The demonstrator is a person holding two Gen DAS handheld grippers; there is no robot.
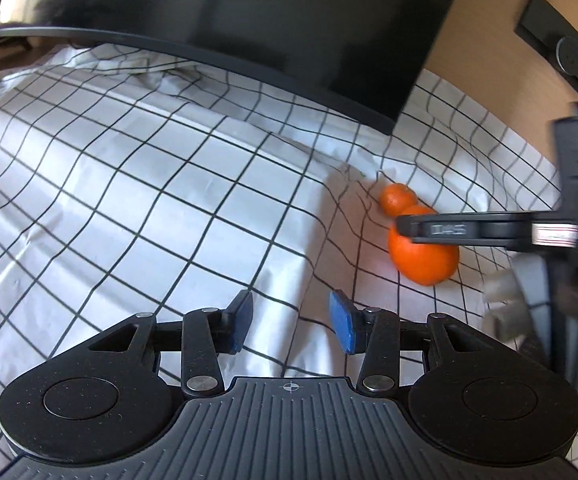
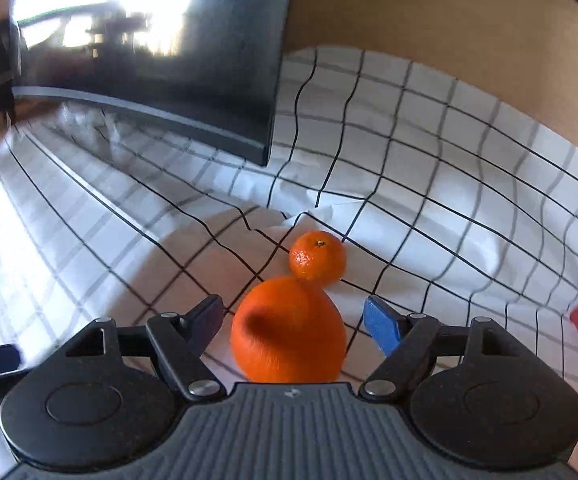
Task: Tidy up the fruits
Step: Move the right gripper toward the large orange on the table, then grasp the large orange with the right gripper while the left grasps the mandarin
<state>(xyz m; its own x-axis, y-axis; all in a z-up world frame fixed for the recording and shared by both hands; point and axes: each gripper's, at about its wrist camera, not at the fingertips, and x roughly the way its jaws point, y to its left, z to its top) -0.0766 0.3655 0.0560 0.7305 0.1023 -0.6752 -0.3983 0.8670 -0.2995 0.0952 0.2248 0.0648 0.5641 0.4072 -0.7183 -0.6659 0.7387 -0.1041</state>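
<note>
The jaws of the left gripper [image 1: 291,326] stand partly spread over bare checked cloth [image 1: 129,200] on the table, with nothing between them. To the far right lie a big orange [image 1: 425,262] and, just beyond it and touching, a small mandarin [image 1: 397,199].

In the right wrist view, the right gripper [image 2: 295,326] has its jaws spread around the big orange [image 2: 289,330], pads clear of the peel. The orange looks firm, round and apt to roll, so take it across its widest middle. The mandarin [image 2: 317,256] seems softer.
</note>
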